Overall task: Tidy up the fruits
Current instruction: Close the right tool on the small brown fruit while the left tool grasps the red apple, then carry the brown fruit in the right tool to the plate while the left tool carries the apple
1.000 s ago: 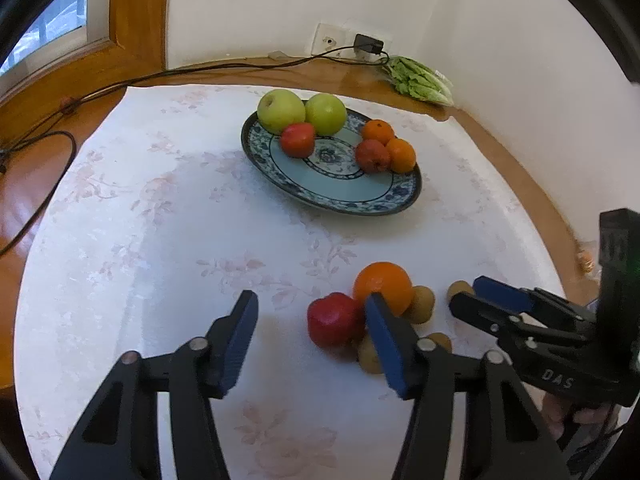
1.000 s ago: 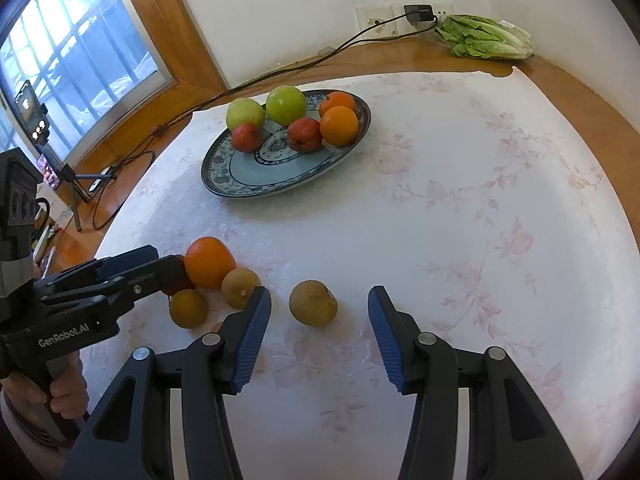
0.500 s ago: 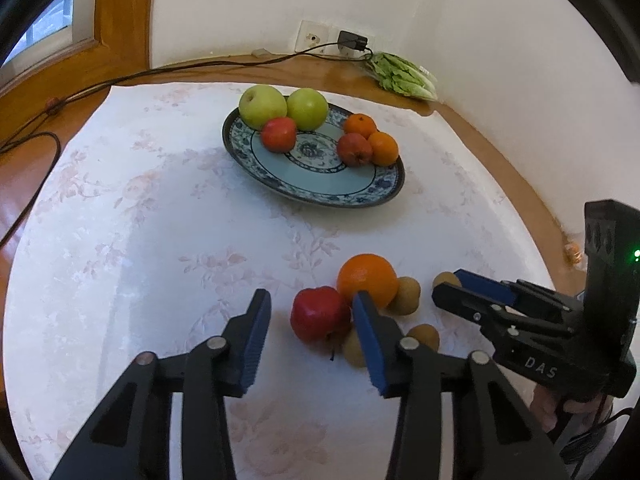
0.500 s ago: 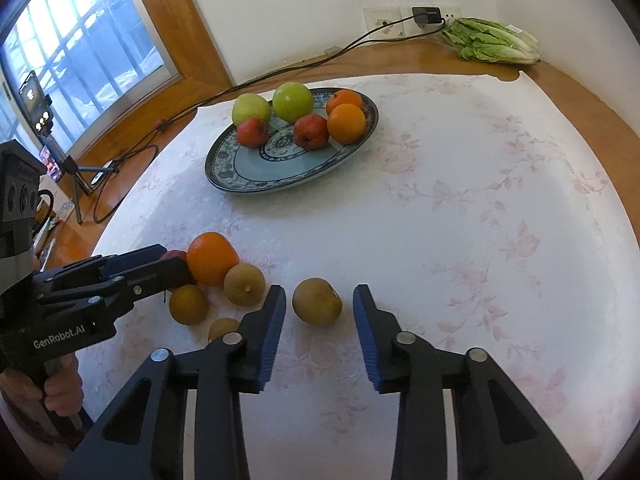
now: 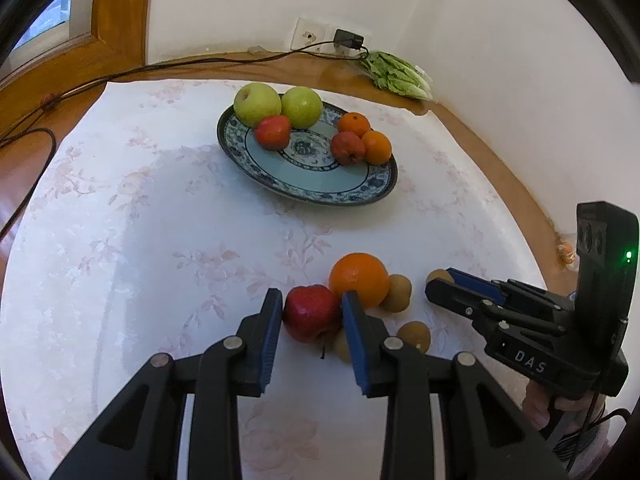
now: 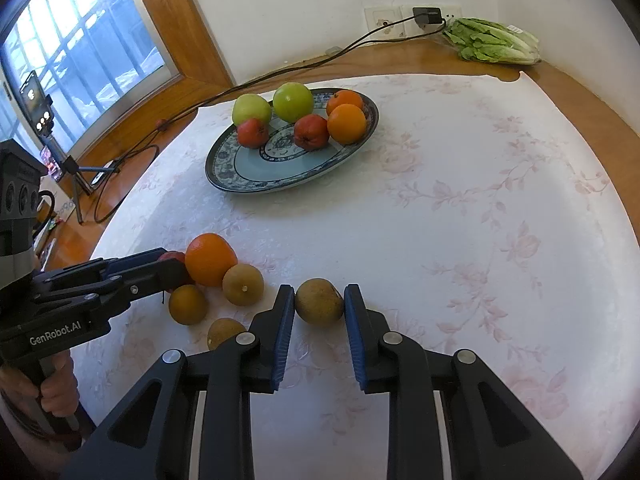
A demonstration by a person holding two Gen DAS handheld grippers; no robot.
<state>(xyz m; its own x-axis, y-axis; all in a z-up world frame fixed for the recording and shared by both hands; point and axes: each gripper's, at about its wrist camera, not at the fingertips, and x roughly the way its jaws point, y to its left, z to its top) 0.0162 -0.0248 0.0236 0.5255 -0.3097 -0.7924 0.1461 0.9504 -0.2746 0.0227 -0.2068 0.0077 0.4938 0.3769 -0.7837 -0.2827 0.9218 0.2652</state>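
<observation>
Fruits lie loose ahead of both tools. Left gripper is closing its jaws on the red apple, the orange touching its right finger; lifting could roll it. Right gripper is clamped on 1 brown fruit, which could slip out on the way to the plate

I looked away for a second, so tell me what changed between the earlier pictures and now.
Both grippers narrowed around fruit. The left gripper is closing on the red apple, its pads now touching it. The right gripper has shut on the brown fruit. Neither fruit has left the tablecloth. The plate with its six fruits, the loose orange and the other small brown fruits stayed where they were.
</observation>
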